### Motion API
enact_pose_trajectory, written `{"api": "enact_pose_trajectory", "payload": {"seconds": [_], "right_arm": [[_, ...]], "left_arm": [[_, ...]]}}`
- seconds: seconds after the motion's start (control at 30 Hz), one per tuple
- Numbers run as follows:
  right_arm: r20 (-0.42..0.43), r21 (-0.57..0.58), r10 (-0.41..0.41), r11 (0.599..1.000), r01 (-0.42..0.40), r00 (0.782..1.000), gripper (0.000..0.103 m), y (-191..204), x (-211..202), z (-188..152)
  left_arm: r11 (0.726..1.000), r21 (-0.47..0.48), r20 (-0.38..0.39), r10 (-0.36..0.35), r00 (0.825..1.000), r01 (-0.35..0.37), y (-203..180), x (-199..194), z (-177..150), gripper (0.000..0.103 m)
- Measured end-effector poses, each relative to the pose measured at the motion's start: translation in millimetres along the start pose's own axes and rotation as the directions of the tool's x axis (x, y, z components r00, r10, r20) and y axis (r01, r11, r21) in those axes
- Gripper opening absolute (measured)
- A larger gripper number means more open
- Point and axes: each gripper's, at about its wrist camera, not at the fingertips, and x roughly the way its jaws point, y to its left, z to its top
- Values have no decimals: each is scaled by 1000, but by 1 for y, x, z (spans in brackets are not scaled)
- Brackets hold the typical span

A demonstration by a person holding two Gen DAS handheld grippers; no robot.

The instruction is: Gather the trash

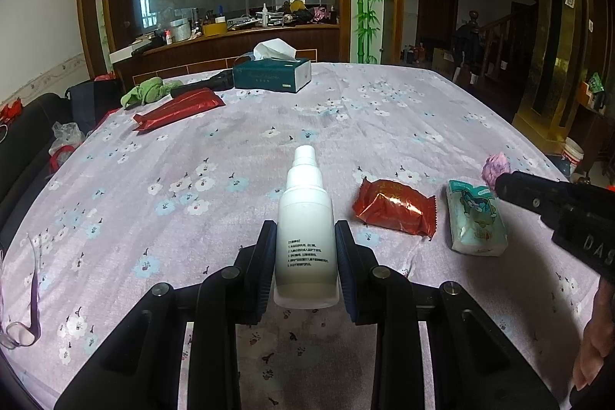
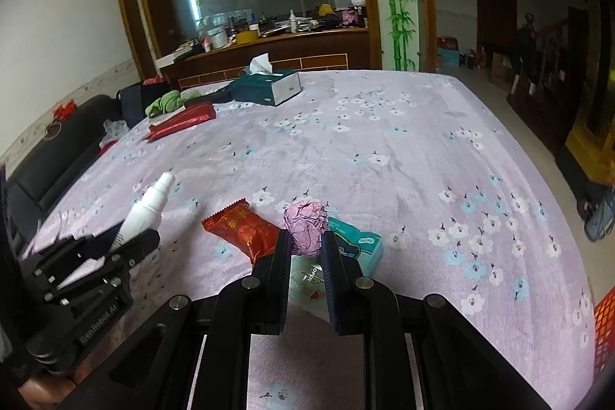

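Crumpled pink paper sat clamped in the right gripper; left gripper clenched a white spray bottle; red wrapper and tissue pack crowded alongside.

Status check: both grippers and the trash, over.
Left gripper shut on white spray bottle. Right gripper shut on crumpled pink paper ball. Nothing blocking.

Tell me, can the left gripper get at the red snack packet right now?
Probably not: the left gripper is shut on the white bottle, so it has no free jaws. The red packet itself lies uncovered beside it.
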Motion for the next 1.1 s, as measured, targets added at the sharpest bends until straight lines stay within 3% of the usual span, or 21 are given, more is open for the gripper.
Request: {"api": "enact_pose_trajectory", "payload": {"seconds": [0.4, 0.67, 1.1], "right_arm": [[11, 66, 12, 998, -13, 1000, 17, 3, -51, -19], [25, 93, 16, 995, -18, 1000, 17, -3, -82, -35], [54, 133, 32, 990, -39, 998, 17, -17, -109, -48]], "left_arm": [[998, 30, -9, -50, 999, 50, -7, -4, 3, 28], [995, 63, -1, -82, 997, 82, -23, -30, -7, 28], [992, 106, 29, -77, 997, 73, -49, -64, -20, 29]]}}
